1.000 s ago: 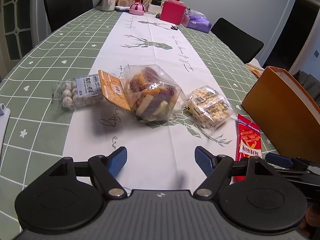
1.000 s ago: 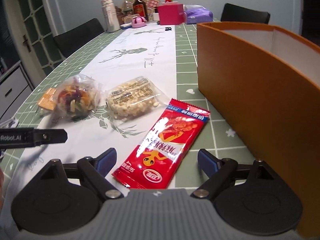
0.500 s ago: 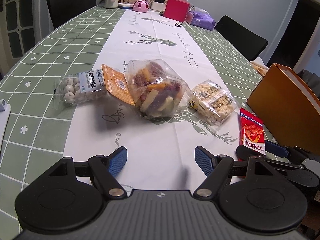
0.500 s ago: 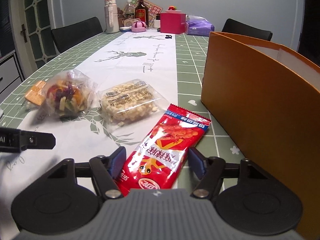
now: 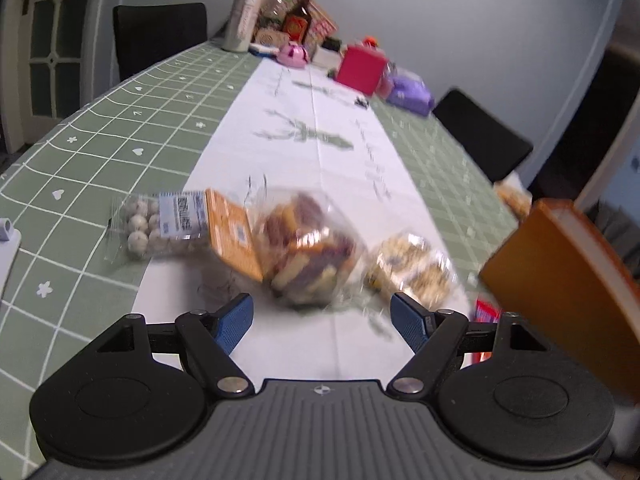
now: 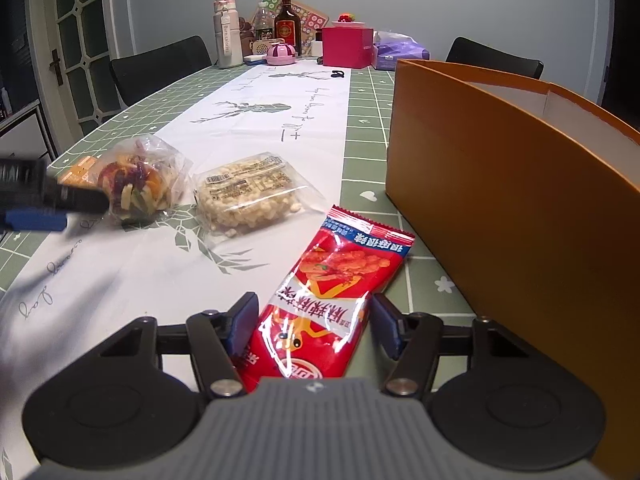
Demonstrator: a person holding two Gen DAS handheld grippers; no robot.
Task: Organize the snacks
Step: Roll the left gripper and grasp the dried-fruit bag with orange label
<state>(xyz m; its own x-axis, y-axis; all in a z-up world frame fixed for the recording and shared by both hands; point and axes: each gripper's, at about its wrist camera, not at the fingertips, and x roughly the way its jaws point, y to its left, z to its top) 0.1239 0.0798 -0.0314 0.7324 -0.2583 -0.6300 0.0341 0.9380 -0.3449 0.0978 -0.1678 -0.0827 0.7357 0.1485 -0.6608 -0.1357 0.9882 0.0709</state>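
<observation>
Box: orange box (image 6: 500, 184) looks empty; nothing stowed yet.
R gripper (image 6: 310, 326): jaws closing round red packet (image 6: 336, 300), on table beside box.
L gripper (image 5: 322, 320): jaws opening, empty.
Left: 4 snacks.

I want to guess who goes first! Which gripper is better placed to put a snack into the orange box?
Probably the right gripper: its jaws are closing around the red packet, next to the orange box. The left gripper is opening, empty.

The red snack packet (image 6: 336, 300) between the right tool's fingers bears large white Chinese characters, too creased to read surely. Far ahead, the white bottle (image 6: 228, 40) reads "Burn calories".
</observation>
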